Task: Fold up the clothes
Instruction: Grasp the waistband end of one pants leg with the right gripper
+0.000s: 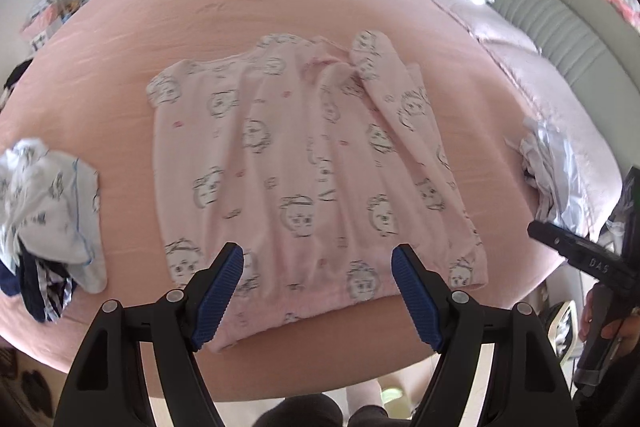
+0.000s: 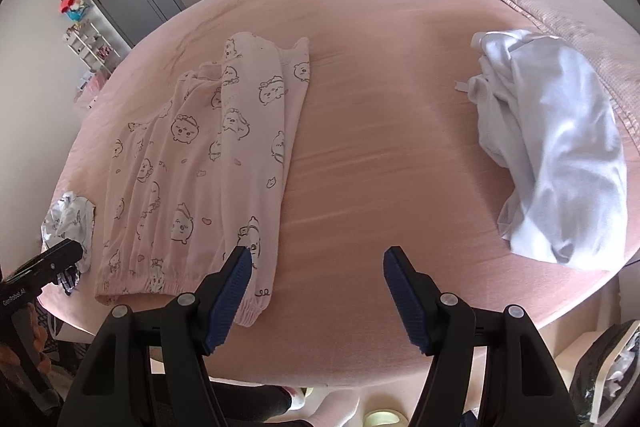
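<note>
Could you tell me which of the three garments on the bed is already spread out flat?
The pink bear-print top in the middle lies flat; the white garment and the patterned bundle at either side are crumpled heaps.

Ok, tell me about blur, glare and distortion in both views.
Left wrist view: the fisheye bows the bed into a dome, the pink pyjama top looks slightly soft, and dark corners vignette the picture. Right wrist view: sharper print on the top, bright glare on the white garment, same bowed edges.
</note>
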`<state>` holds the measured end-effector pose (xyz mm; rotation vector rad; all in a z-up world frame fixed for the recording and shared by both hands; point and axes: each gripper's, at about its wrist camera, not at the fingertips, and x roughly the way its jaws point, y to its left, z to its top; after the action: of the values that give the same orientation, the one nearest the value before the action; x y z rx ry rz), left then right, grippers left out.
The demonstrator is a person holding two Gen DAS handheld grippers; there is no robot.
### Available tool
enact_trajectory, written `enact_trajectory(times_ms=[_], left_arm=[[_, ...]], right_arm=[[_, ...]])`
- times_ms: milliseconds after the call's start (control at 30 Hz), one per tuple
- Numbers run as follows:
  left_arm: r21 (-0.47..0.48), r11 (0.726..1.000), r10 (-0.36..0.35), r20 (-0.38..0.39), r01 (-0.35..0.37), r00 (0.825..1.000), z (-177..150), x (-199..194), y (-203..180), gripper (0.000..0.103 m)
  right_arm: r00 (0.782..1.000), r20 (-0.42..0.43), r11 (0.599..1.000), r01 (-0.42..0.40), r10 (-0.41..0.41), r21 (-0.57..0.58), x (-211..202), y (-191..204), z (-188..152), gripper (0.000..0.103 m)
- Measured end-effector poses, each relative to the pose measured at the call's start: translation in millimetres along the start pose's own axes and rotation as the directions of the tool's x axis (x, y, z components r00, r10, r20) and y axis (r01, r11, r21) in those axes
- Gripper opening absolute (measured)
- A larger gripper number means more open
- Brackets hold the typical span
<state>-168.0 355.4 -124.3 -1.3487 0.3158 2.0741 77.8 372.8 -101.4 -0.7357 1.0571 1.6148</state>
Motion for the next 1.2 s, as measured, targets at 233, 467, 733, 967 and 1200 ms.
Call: enact_trajectory(times_ms=[233, 467, 733, 967, 1200], left_arm=[[0.16, 0.986, -0.037, -0.029, 0.041, 0.999, 8.3, -4.0, -73.4, 0.076], [0.145, 0.989, -0.021, -0.093, 0.034, 0.995, 20.7, 25.0, -111.4, 0.076], [0.084, 0.996, 0.004, -0.208, 0.014, 0.978, 17.4, 90.2, -126.6, 0.076], [0.017, 0.997, -0.062, -0.303, 0.071, 0.951, 15.7, 114.7, -127.6, 0.076], [0.046, 0.998, -0.029, -0.339, 0.048, 0.94, 10.3, 125.8, -131.2, 0.076]], right_arm=[[0.997, 0.041, 0.997, 0.06, -0.059, -0.043, -36.7, -4.6, 30.3, 0.068], [0.994, 0.052, 0.992, 0.096, -0.092, -0.084, -52.6, -2.0, 57.4, 0.073], [0.991, -0.03, 0.986, 0.125, -0.129, -0.112, -25.1, -3.2, 87.6, 0.073], [0.986, -0.15, 0.992, 0.056, -0.073, -0.115, 30.7, 13.1, 126.9, 0.073], [0.966, -0.258, 0.994, 0.006, -0.035, -0.114, 90.9, 36.3, 172.1, 0.073]])
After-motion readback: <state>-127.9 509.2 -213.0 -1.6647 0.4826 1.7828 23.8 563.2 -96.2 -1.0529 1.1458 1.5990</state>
